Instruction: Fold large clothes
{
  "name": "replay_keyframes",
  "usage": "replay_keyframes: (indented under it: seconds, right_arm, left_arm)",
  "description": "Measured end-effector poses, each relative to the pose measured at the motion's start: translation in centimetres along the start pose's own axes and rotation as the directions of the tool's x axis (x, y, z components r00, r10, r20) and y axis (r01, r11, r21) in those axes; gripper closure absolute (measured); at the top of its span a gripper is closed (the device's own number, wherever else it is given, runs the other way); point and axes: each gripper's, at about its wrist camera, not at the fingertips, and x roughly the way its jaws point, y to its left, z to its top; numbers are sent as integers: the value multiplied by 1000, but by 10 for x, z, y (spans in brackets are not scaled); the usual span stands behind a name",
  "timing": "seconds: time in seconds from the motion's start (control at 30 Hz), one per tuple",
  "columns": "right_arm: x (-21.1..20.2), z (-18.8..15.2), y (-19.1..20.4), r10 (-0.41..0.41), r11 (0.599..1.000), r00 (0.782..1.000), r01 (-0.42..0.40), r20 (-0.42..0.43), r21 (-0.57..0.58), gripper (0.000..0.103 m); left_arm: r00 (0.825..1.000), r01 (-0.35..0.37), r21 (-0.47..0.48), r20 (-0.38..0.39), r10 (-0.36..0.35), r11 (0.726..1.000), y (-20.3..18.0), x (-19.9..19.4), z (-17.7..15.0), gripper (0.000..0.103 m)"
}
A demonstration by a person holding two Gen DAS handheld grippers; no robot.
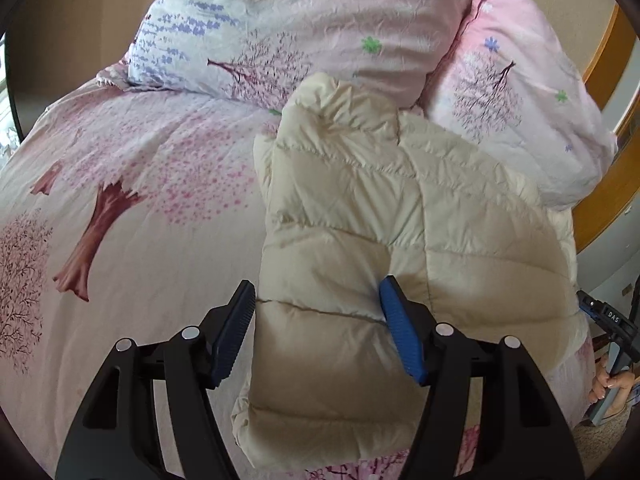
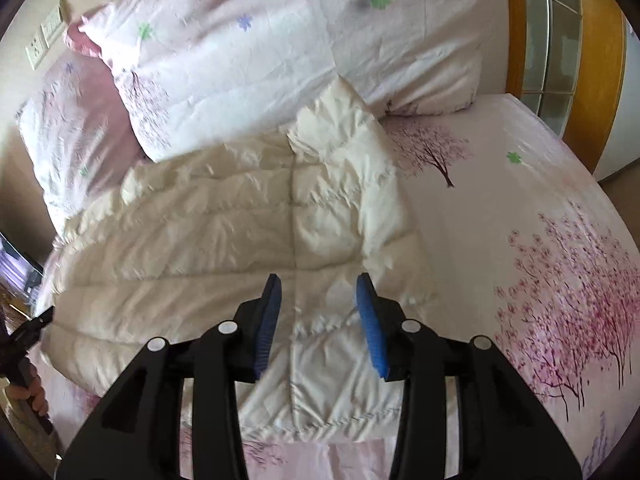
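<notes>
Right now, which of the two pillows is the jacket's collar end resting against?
The larger pillow nearer the middle of the bed; the cream puffer jacket has its collar end against its lower edge. The other pillow, nearer the wooden frame, lies beside the jacket.

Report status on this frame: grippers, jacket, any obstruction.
Left gripper open over jacket, holding nothing. Right gripper open, empty, above it. Jacket partly folded on bed, collar against pillows. Nothing blocking.

1 jacket (image 1: 360, 216), 2 pillows (image 1: 304, 28)
</notes>
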Motion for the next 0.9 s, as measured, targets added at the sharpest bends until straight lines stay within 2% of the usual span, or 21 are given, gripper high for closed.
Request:
replay_keyframes:
  seconds: [0.07, 0.13, 0.23, 0.4, 0.53, 0.7, 0.8, 0.9]
  right_arm:
    - [21, -5, -4, -24, 1000, 998, 24, -64, 5, 63]
    - [28, -5, -6, -23, 1000, 997, 24, -70, 16, 62]
    - [36, 1, -7, -35, 999, 997, 36, -71, 12, 60]
    - [36, 5, -13, -19, 999, 997, 23, -75, 43, 52]
    - [23, 8, -34, 8, 992, 999, -3, -38, 122, 48]
    - [-4, 2, -50, -1, 980, 1000, -5, 31, 201, 47]
    - [-7, 1, -46, 4, 987, 999, -11, 47, 160, 47]
    - [12, -2, -38, -28, 993, 999, 30, -25, 112, 48]
  left_arm:
    - [1000, 8, -13, -19, -8, 1000, 1, 6, -3, 35]
    - [999, 16, -32, -35, -17, 999, 4, 12, -5, 34]
    - [1000, 1, -9, -26, -1, 1000, 1, 13, -6, 33]
    - [1000, 12, -29, -24, -12, 1000, 5, 8, -8, 33]
    - [1000, 22, -51, -2, -22, 998, 17, -9, -15, 33]
    - [999, 26, -68, 31, -24, 997, 28, -29, -19, 33]
    - [999, 26, -56, 49, -24, 998, 28, -35, -20, 32]
    - [999, 22, -45, 28, -21, 999, 23, -28, -21, 32]
